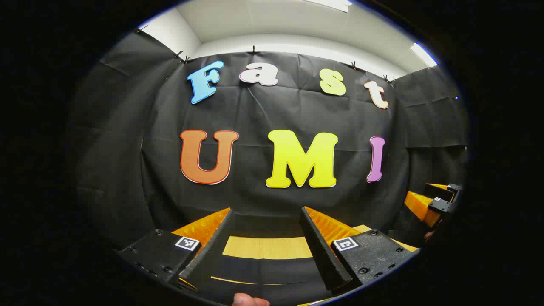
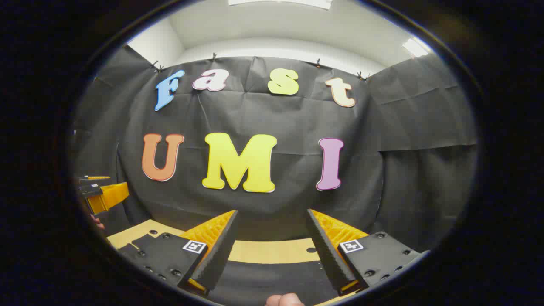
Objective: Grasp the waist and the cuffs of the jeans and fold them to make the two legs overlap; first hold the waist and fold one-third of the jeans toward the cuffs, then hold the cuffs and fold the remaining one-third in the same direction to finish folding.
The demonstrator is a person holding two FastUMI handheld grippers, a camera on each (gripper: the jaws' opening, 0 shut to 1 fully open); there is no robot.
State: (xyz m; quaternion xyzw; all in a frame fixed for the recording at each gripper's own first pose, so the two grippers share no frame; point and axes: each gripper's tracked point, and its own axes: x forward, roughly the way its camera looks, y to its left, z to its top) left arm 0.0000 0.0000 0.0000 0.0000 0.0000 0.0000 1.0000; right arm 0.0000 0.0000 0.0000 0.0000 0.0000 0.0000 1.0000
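Booth wall point(image 1: 272, 195) close ahead; table edge point(image 1: 267, 247) below.

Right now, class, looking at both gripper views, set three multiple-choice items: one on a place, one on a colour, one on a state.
1. In the left gripper view, where does the right gripper appear?
A. far right edge
B. top centre
C. far left edge

2. What colour is the inner side of the fingers behind their black pads?
A. green
B. orange
C. white

3. How do the left gripper jaws stand?
A. shut on cloth
B. shut, empty
C. open, empty

Answers: 1 A, it sits at the right rim beside the wall. 2 B, ribbed orange shows behind each pad. 3 C, a wide gap with only the table beyond.
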